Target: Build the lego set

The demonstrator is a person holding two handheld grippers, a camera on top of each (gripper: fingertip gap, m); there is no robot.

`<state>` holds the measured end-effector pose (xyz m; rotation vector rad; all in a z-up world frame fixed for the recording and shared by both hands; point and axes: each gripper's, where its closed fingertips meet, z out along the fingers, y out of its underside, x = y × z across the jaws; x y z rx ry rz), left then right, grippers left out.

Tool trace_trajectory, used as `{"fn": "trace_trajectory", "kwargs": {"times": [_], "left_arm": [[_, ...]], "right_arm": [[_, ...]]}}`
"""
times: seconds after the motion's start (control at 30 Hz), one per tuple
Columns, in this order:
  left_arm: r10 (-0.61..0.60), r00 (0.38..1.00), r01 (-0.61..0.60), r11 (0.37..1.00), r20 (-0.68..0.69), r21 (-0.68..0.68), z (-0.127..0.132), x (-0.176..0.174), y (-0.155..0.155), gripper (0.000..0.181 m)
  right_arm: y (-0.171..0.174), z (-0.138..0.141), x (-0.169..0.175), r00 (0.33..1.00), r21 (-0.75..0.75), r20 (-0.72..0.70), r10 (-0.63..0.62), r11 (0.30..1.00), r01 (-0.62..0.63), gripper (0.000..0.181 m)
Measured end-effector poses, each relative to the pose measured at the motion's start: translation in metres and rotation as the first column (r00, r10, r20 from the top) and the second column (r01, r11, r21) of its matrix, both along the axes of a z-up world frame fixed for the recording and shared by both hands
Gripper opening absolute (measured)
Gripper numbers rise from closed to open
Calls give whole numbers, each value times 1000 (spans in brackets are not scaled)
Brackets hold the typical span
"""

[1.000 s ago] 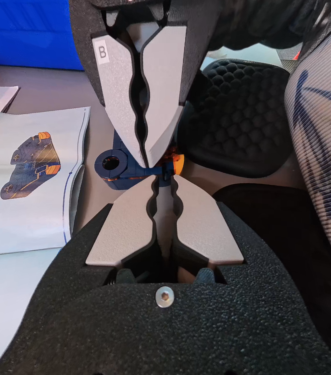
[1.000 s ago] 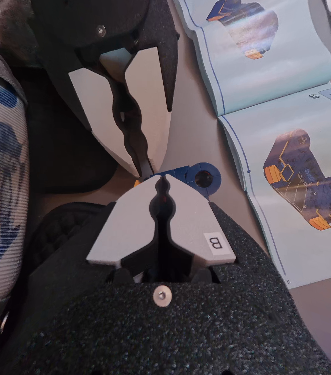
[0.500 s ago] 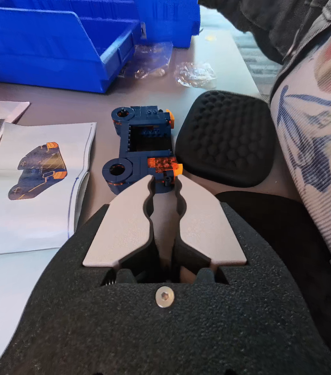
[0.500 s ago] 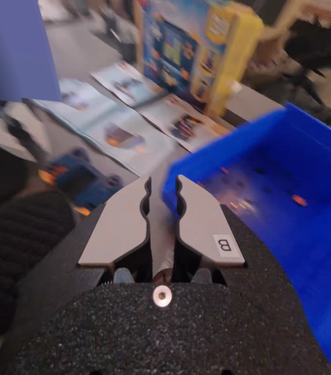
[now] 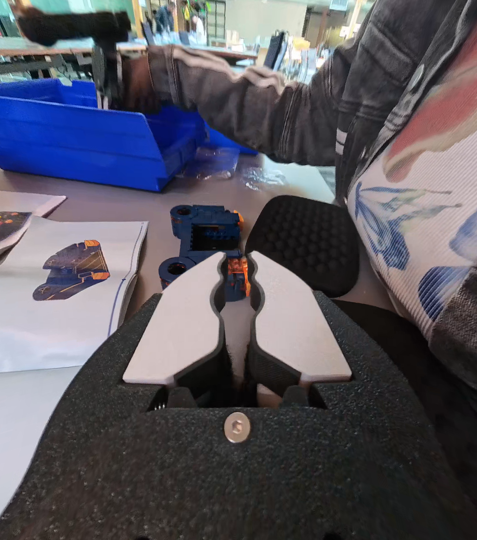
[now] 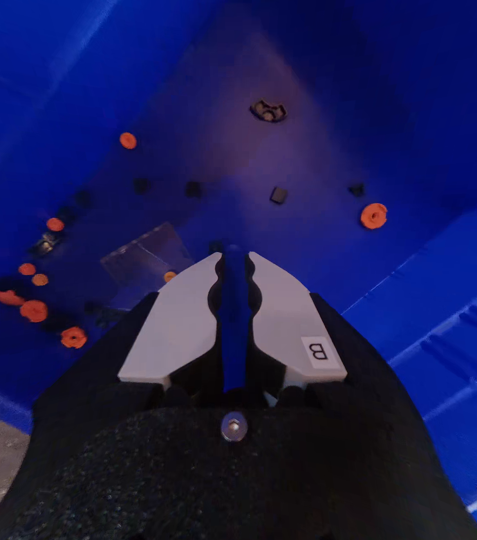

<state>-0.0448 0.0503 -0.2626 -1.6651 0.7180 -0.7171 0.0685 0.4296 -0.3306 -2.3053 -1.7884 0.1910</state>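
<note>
Left gripper low over the grey table, jaws parted a little with nothing between the pads; its tips flank the orange end of the lego build, and I cannot tell whether they touch it. The build, dark blue with orange bits, lies flat on the table at 12 o'clock from the gripper. Black dimpled pad just beside the build, at 3 o'clock. Open instruction booklet at 9 o'clock. Blue bin farther off at 11 o'clock, with clear plastic bags by its near corner. A person's dark sleeve reaches across into the bin.

Right gripper points down inside the bin, jaws a narrow gap apart and empty, bin floor showing between them. Loose pieces scattered on the floor: orange round pieces at 2 and 9 o'clock, small dark bricks around 12, a clear flat piece at 10 o'clock near the fingertips.
</note>
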Motion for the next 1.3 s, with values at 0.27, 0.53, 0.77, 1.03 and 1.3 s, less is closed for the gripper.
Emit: {"fn": "trace_trajectory", "kwargs": {"times": [0.27,0.53,0.77,1.03,1.3], "left_arm": [[-7,1000,7,1000,26,11,3,-1,-2,11],[-7,1000,6,1000,13,18,2,-1,-2,11],[0,1000,0,1000,6,12,1,-1,-1,11],[3,999,-2,999,-49,32,-2,3,-2,12],[12,994,-10,1000,-113,23,-9,6,-1,21]], "right_arm": [[-6,6,-11,993,9,-54,105,994,-105,11],[-14,-5,-26,995,-33,-69,74,996,-77,9],[-15,3,-27,990,36,-87,113,993,-110,7],[-119,126,-58,838,300,-354,414,899,-318,7],[-285,123,-83,537,327,-407,739,666,-670,6]]}}
